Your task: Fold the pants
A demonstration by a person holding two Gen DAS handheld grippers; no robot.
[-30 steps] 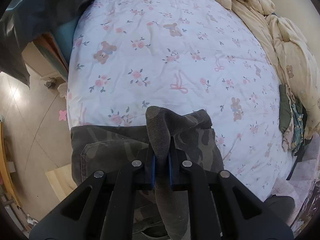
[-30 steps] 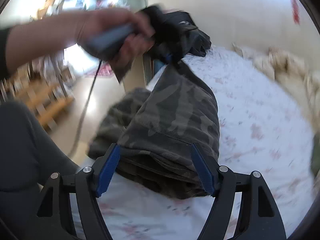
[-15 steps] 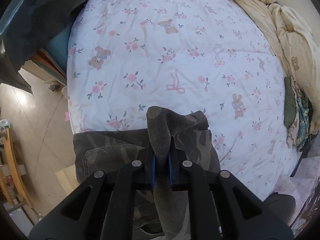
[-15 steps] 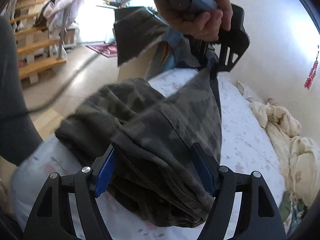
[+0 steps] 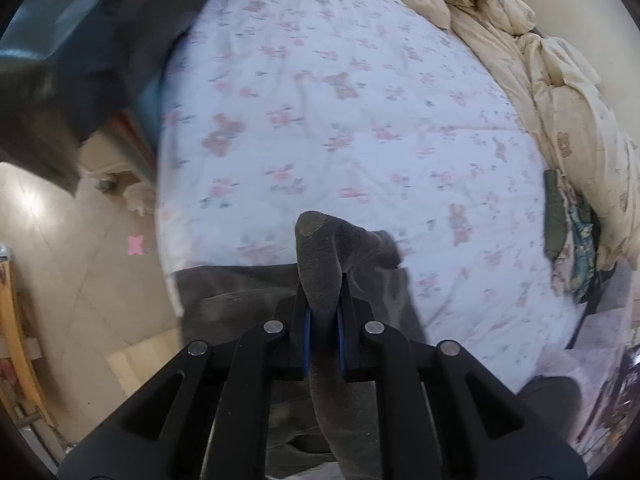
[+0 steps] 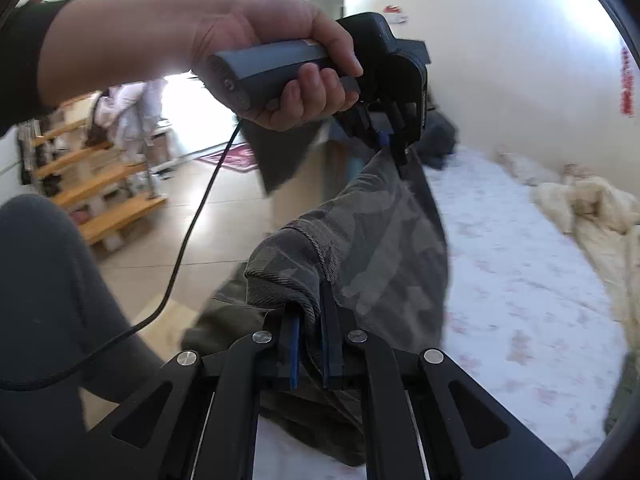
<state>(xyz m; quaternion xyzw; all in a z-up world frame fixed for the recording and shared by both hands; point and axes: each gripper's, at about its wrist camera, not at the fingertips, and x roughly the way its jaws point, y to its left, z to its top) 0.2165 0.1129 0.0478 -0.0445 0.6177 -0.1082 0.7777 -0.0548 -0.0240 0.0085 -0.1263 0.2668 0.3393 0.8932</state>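
Left wrist view: my left tongs (image 5: 323, 332) are closed down to a narrow slot, clamped on a fold of the pants (image 5: 320, 276). The fabric rises past the blue pads (image 5: 306, 336) as a rounded hump and trails back under the camera. The rest of the pants lies flat at the near edge of the bed (image 5: 360, 120), on its floral sheet. A cream duvet (image 5: 560, 92) is bunched along the bed's far right side, with a small heap of clothes (image 5: 568, 236) beside it. Dark fabric (image 5: 80, 60) hangs in the upper left, too blurred for me to identify. Left of the bed is tiled floor (image 5: 80, 260).

Right wrist view: my right tongs (image 6: 310, 350) are nearly together, pinching a hemmed edge of the pants (image 6: 372, 240); a thin gap shows between the left pad (image 6: 295, 350) and the cloth. From here I see what the other camera cannot: the left hand (image 6: 280, 64) gripping the grey handle of the left tongs (image 6: 384, 138), held above the bed (image 6: 520, 280) and biting the far end of the pants, so the camouflage cloth spans between the 2 tongs with its lower part sagging onto the bed edge. A black cable (image 6: 192, 240) drops from that handle. Wooden shelves (image 6: 96, 184) stand across the floor (image 6: 192, 248), and my dark-clad leg (image 6: 44, 300) fills the lower left.
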